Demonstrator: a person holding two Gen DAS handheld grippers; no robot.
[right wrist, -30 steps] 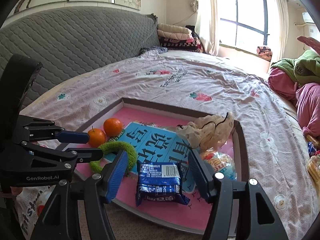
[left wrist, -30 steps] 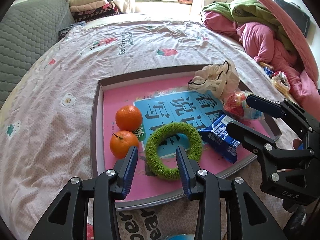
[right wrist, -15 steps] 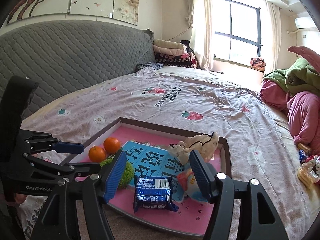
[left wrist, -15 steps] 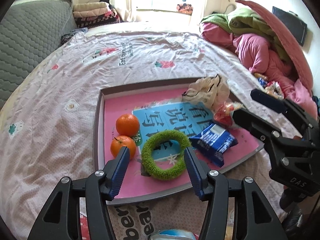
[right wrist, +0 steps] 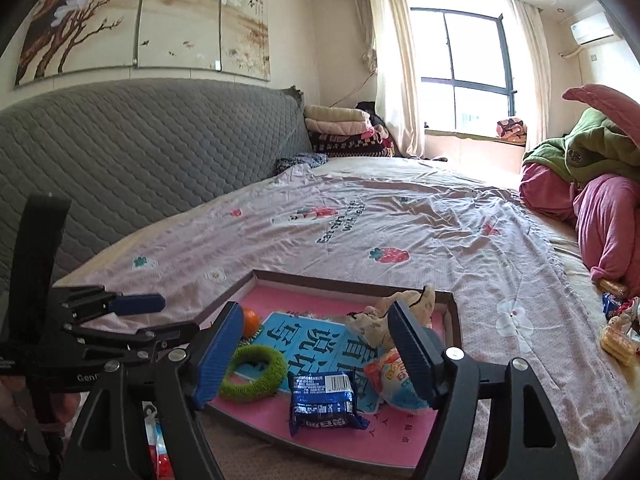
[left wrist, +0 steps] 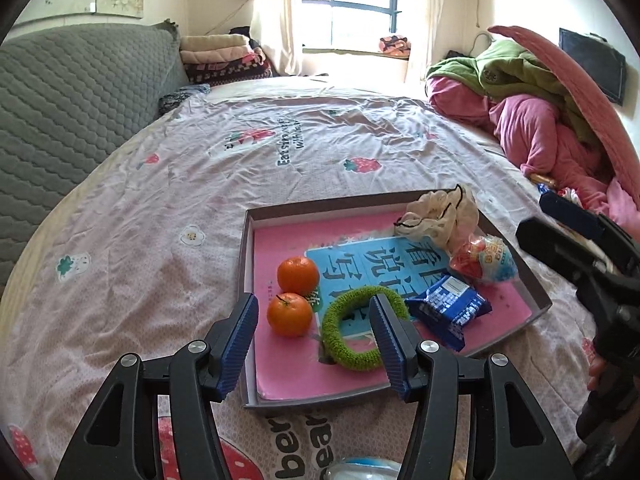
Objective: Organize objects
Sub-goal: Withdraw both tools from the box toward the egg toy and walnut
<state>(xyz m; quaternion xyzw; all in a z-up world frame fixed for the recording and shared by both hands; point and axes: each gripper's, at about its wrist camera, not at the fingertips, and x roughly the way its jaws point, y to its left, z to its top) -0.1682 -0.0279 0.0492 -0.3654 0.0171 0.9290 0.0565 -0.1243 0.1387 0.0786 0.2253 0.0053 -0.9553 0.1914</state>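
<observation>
blue-white object [left wrist: 366, 468] cut off at bottom edge, orange [right wrist: 252, 320] half hidden

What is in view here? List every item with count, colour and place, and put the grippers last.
tray: one, brown rim, pink floor, on the bed
oranges: two, orange, tray's left side, close together
ring: one, green, fuzzy, right of the oranges
snack packet: one, blue, right of the ring
snack bag: one, red and light blue, behind the blue packet
cloth: one, cream with black trim, tray's far corner
bedsheet: one, pink, strawberry print
left gripper: open, empty
right gripper: jaws opening, empty
</observation>
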